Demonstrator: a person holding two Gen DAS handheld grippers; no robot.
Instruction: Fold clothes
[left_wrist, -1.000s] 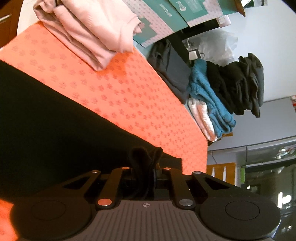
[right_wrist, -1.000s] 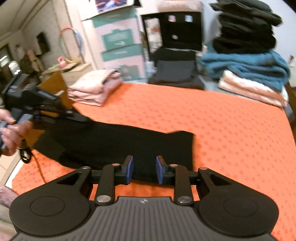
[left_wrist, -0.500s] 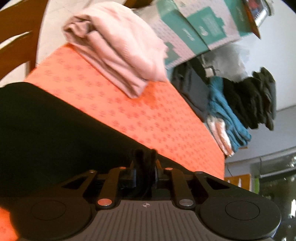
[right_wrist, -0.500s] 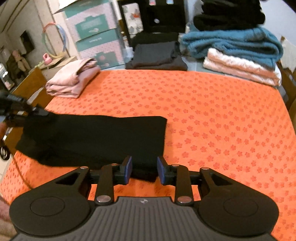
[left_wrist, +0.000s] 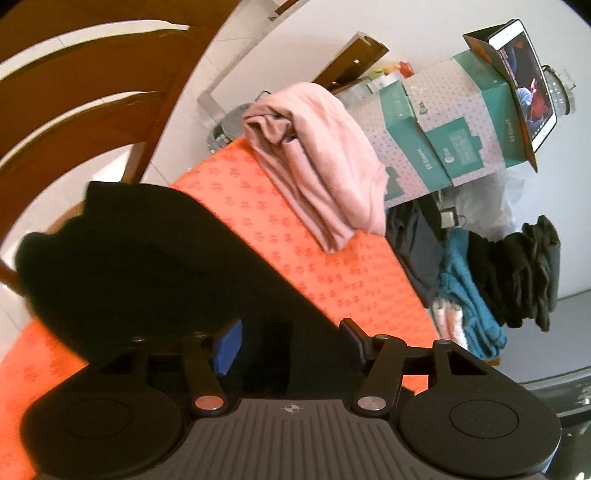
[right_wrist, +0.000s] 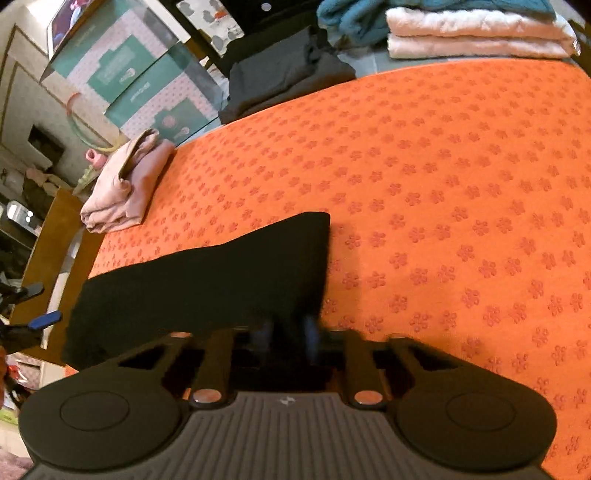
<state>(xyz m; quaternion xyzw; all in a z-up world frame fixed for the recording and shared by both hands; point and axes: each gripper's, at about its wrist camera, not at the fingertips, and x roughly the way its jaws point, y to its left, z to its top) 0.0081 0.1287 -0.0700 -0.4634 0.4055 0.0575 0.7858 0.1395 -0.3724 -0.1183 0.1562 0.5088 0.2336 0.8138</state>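
Currently: black garment (right_wrist: 207, 280) flat on orange floral cloth (right_wrist: 443, 192). Left gripper (left_wrist: 291, 347) spread wide, empty, over garment. Right gripper (right_wrist: 288, 330) blurred, nearly closed at garment edge; grip uncertain. Teal boxes (left_wrist: 454, 147), print reads "Count".

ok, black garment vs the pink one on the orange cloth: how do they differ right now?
The black garment lies spread long and flat across the near edge; the pink garment is folded into a compact bundle at the far left corner. The right gripper is at the black one's end; nothing touches the pink. Both rest on the orange cloth.
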